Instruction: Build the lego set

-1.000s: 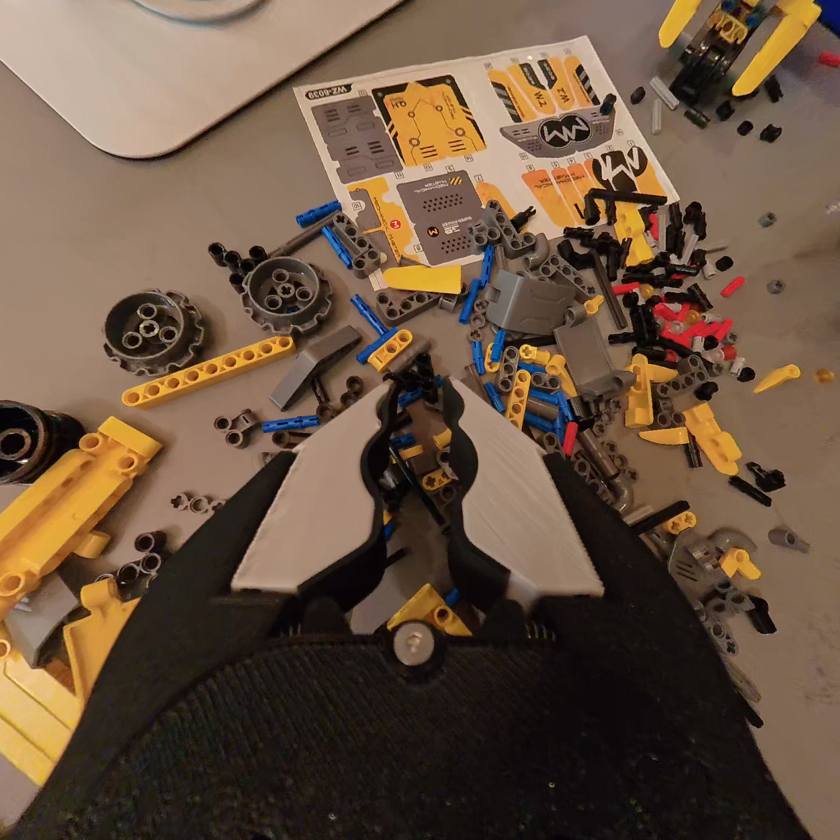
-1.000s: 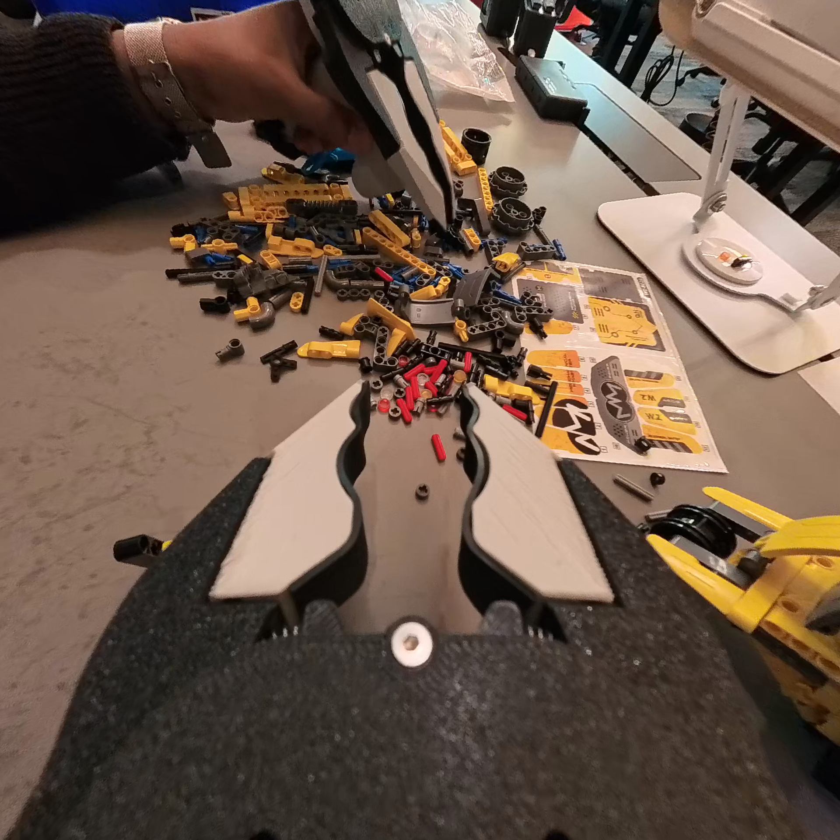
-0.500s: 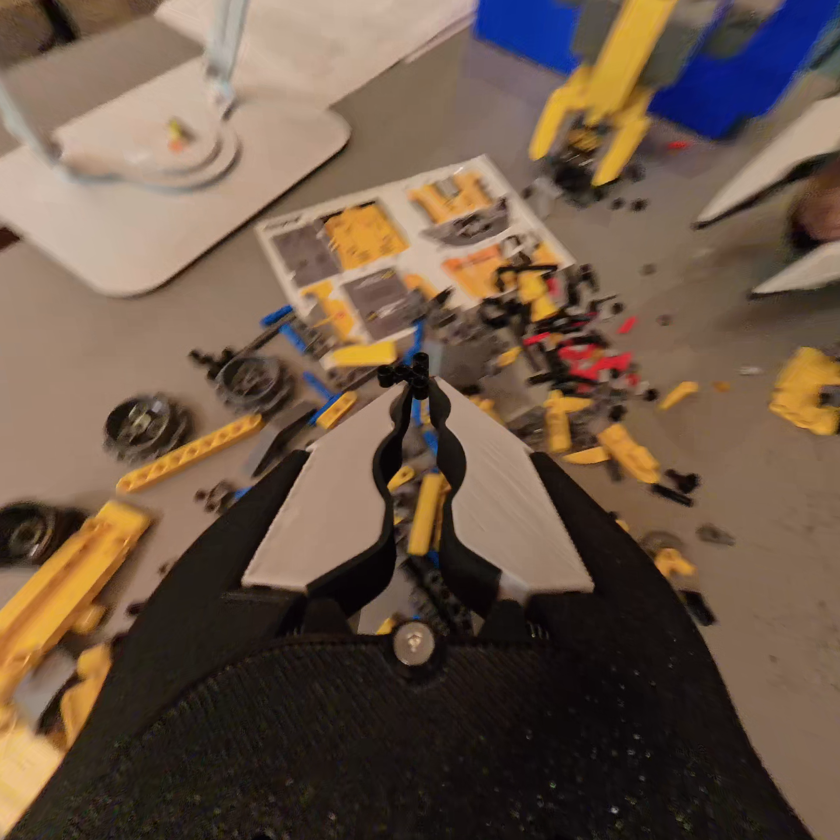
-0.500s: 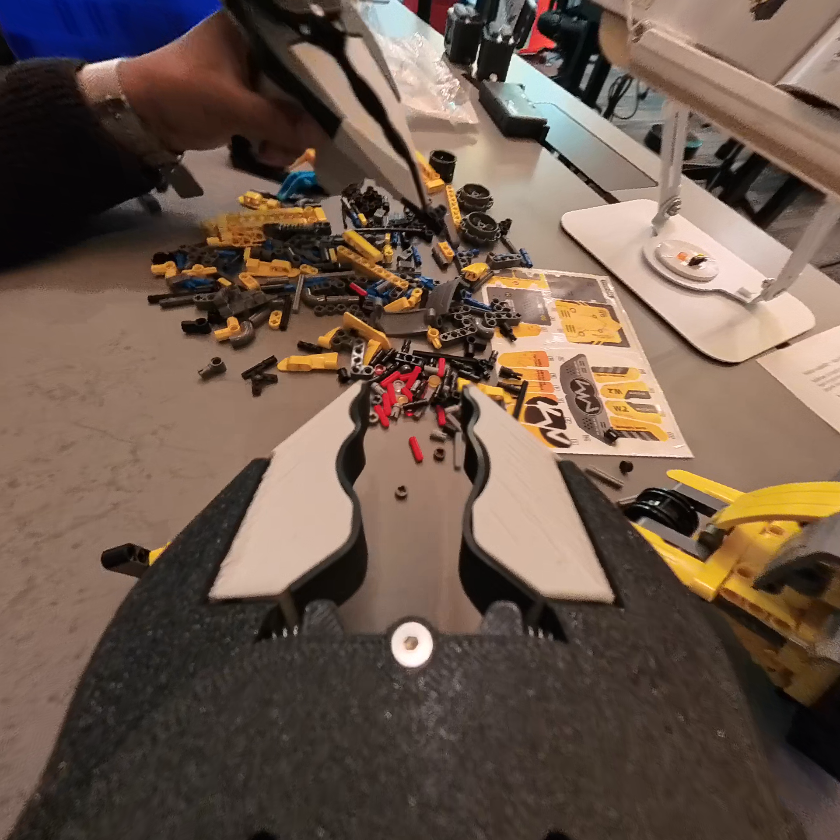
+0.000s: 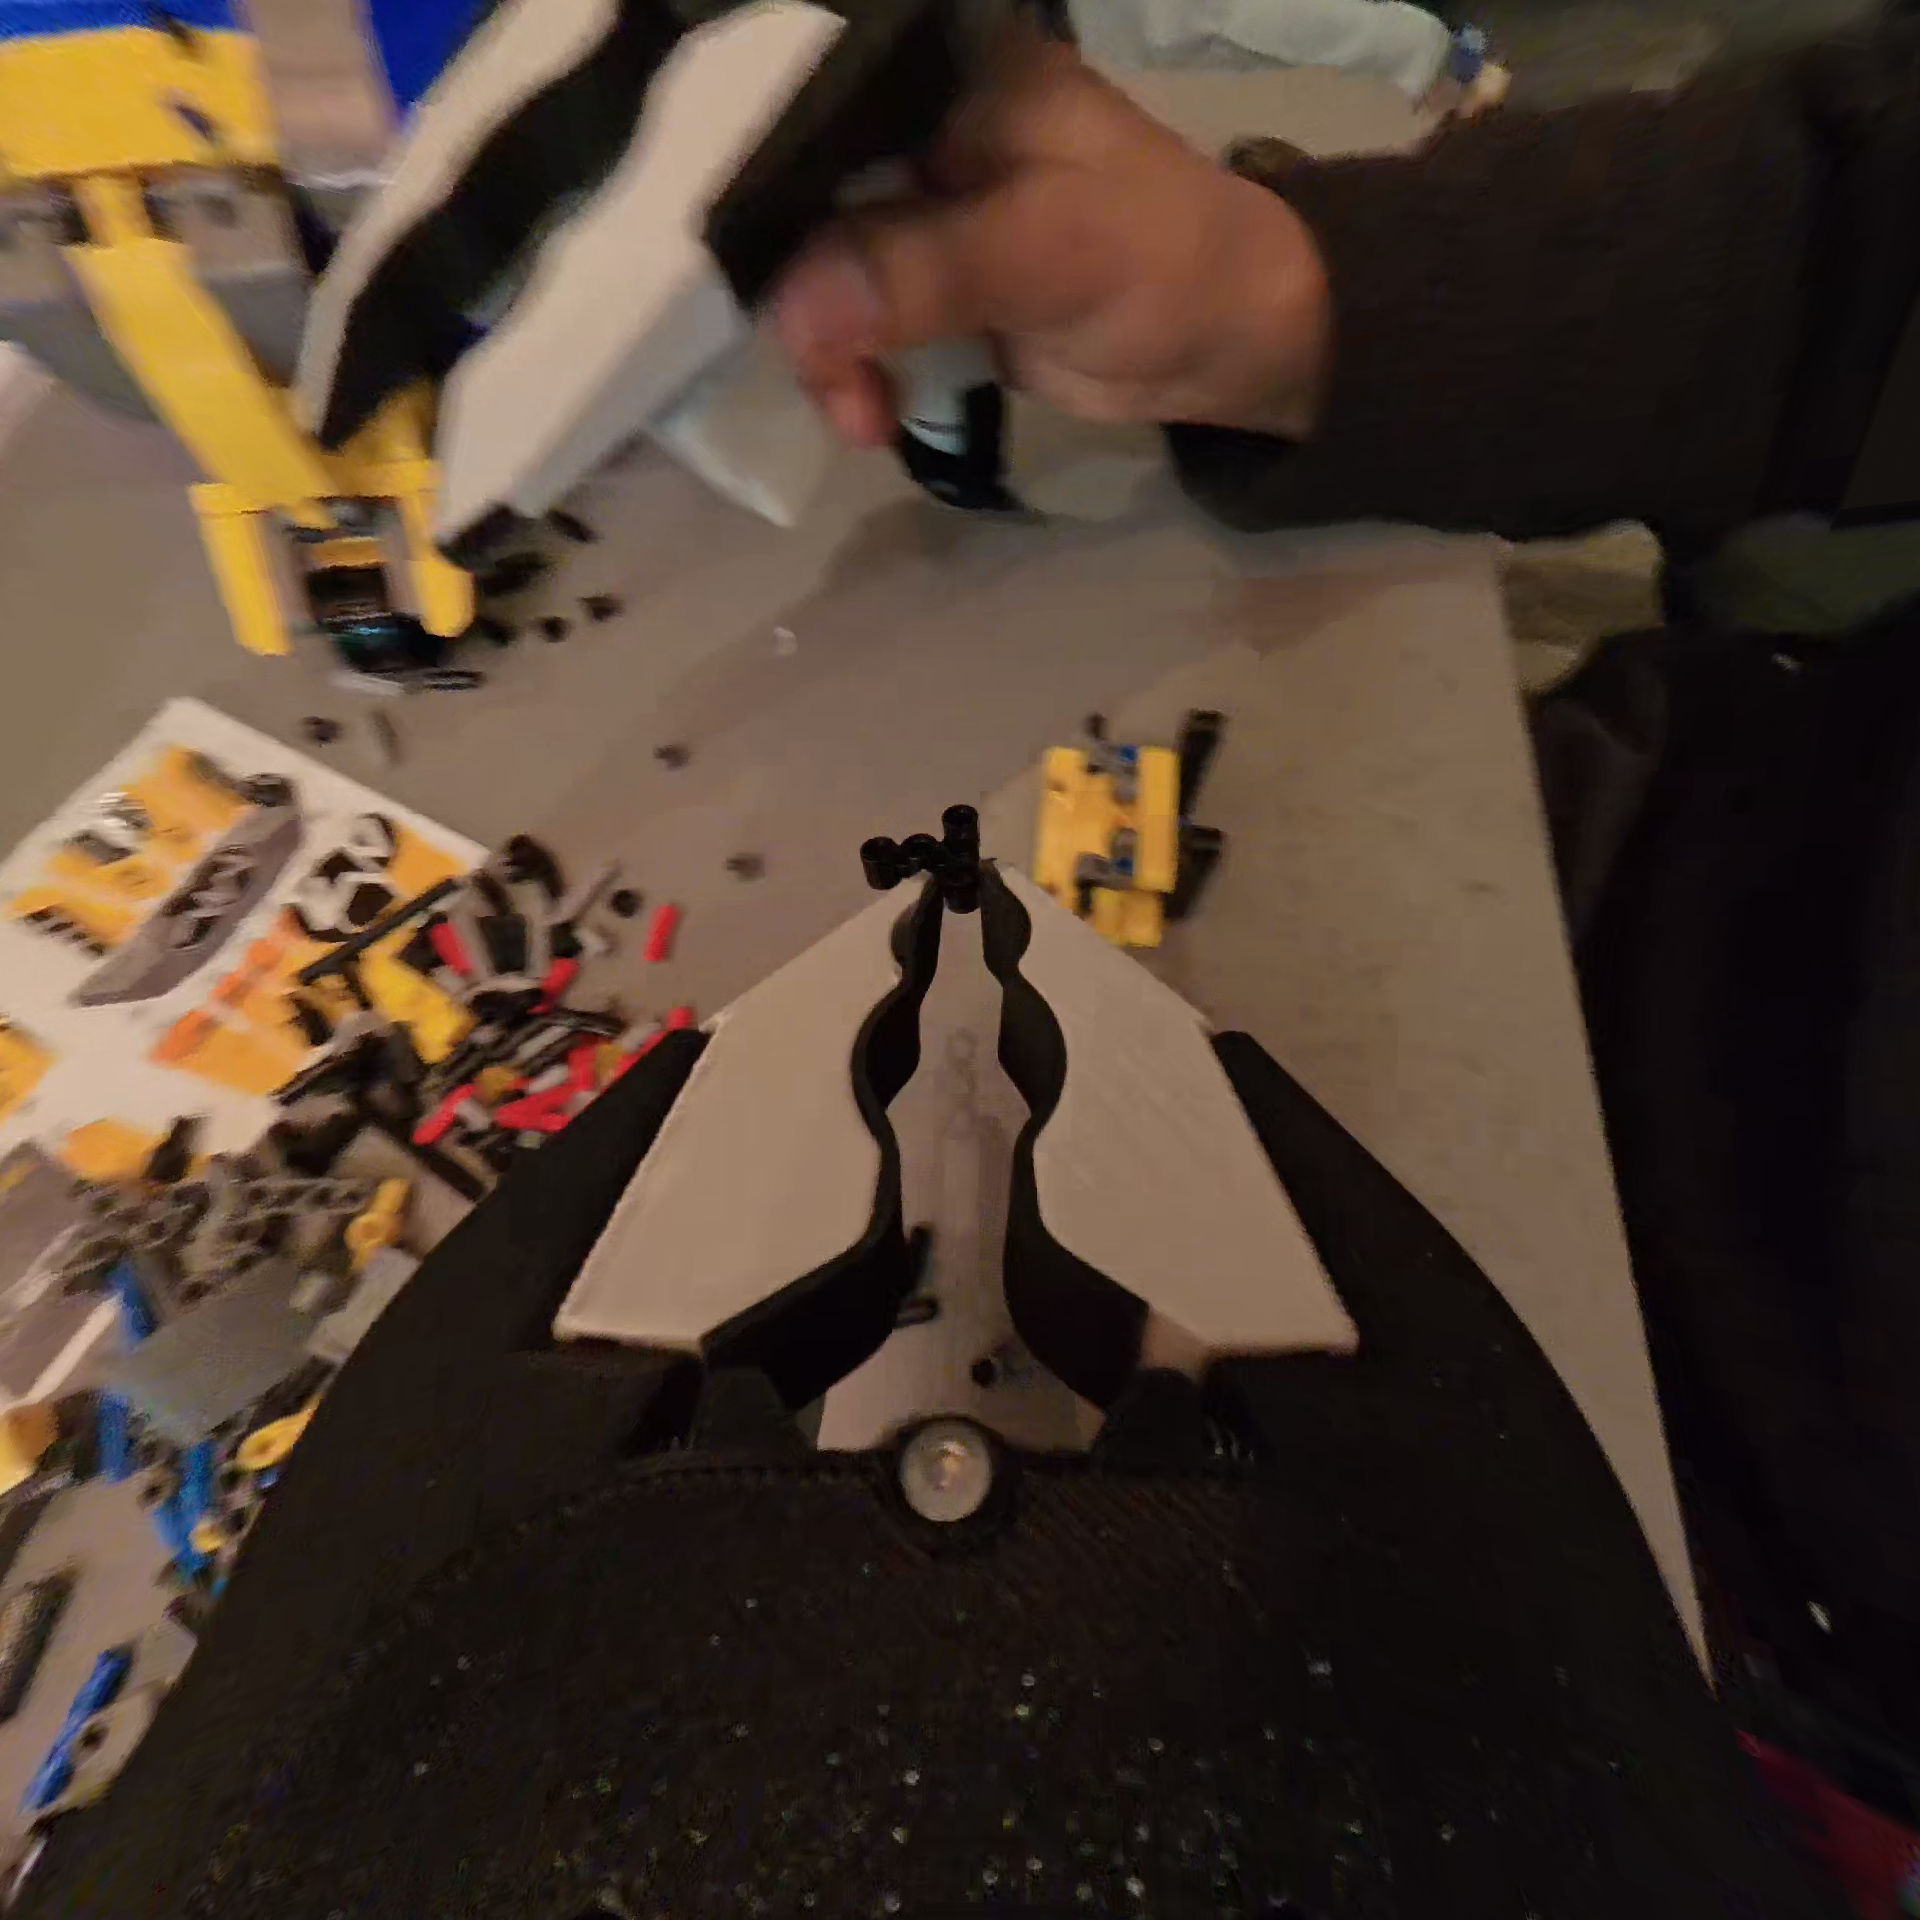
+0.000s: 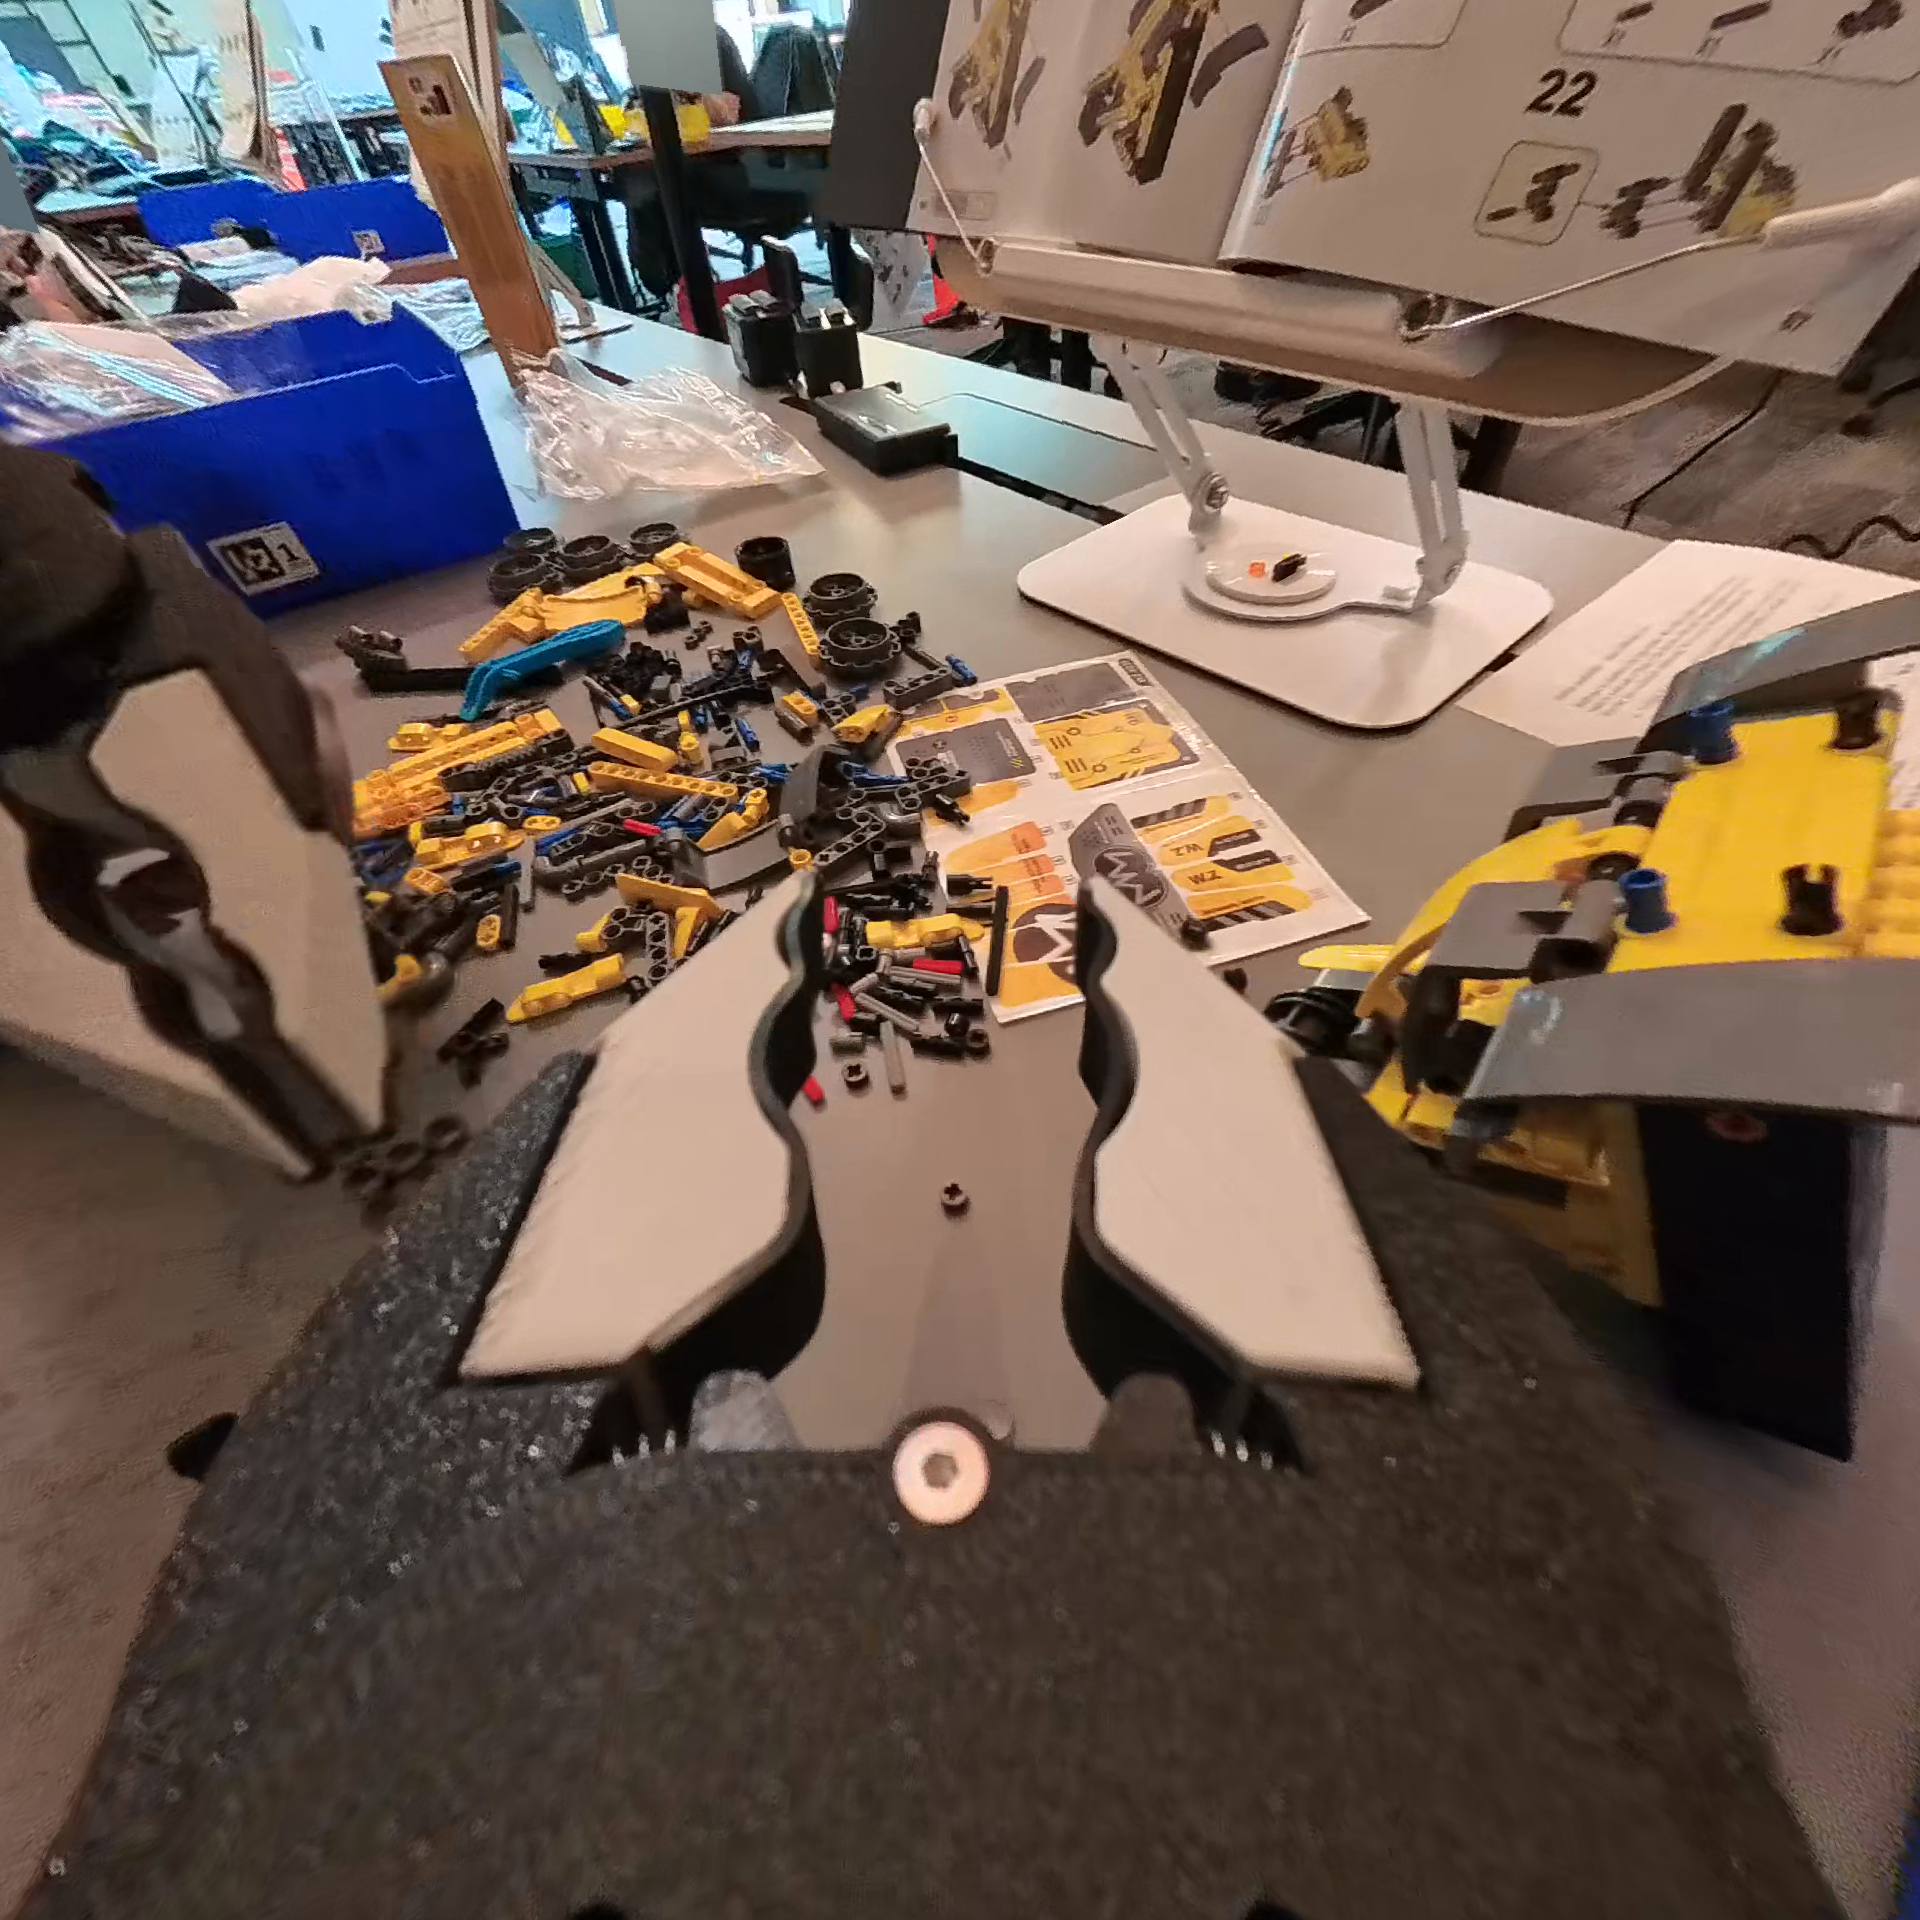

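My left gripper (image 5: 954, 896) is shut on a small black connector piece (image 5: 923, 858), which sticks out past its tips above the bare grey table (image 5: 1351, 1039). A small yellow sub-assembly (image 5: 1127, 831) lies just beyond it to the right. In the right wrist view the left gripper (image 6: 332, 1127) is at the left edge with the black connector (image 6: 405, 1155) at its tips. My right gripper (image 6: 945, 920) is open and empty above small loose black and red pins (image 6: 904, 997). A large yellow model (image 6: 1714, 883) sits close on its right. A hand (image 5: 1060, 249) holds the right gripper (image 5: 379, 468) over that yellow model (image 5: 260, 457).
A pile of loose yellow, black, grey and blue parts (image 6: 644, 779) spreads across the table beside a sticker sheet (image 6: 1132, 810). Behind it are a white book stand (image 6: 1288, 623) with an open instruction booklet (image 6: 1455, 135), a blue bin (image 6: 301, 457) and a plastic bag (image 6: 655, 426). The table's edge (image 5: 1538, 935) runs on the right.
My left gripper closed on the black connector in the pile, lifted it and swung right toward the table edge. My right gripper stayed open and tilted up, closer to the yellow model.
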Available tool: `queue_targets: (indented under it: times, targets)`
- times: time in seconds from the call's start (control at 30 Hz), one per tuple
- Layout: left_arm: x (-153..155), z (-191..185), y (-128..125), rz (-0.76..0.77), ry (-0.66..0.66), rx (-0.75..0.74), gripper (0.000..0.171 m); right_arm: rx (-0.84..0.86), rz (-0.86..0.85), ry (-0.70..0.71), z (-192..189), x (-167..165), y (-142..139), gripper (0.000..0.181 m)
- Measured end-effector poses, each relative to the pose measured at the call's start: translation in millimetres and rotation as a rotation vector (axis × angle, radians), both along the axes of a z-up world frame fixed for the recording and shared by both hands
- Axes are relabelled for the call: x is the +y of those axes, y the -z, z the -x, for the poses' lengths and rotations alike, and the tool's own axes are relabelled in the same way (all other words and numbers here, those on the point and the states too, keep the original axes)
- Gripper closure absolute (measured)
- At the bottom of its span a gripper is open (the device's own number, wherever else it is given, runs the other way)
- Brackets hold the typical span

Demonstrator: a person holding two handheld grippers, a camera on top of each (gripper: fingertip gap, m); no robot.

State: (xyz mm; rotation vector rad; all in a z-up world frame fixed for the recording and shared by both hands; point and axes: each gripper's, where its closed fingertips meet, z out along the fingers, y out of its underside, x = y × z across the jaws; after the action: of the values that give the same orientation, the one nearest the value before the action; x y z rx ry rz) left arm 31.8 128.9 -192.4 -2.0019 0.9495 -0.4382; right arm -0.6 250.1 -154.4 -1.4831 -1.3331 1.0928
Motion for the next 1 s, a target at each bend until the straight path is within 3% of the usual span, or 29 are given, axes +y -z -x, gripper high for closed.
queue_targets:
  times: [0.27,0.43,0.73,1.0]
  targets:
    - [-60.3,-19.8,27.4,0.203,0.267,-0.030,0.166,0.002,-0.008,-0.007,1.0,-2.9,-0.2,0.131]
    - [-65.9,-17.5,57.0,0.315,0.263,0.068,0.166,0.030,-0.003,-0.006,0.2,-1.9,-4.8,0.129]
    - [-68.6,-21.1,47.0,0.317,0.280,-0.007,0.148,0.068,-0.009,0.012,-2.3,1.3,-12.3,0.123]
    - [-75.8,-24.2,53.8,0.384,0.303,-0.010,0.155,0.076,-0.044,0.007,-2.5,-2.1,-16.5,0.122]
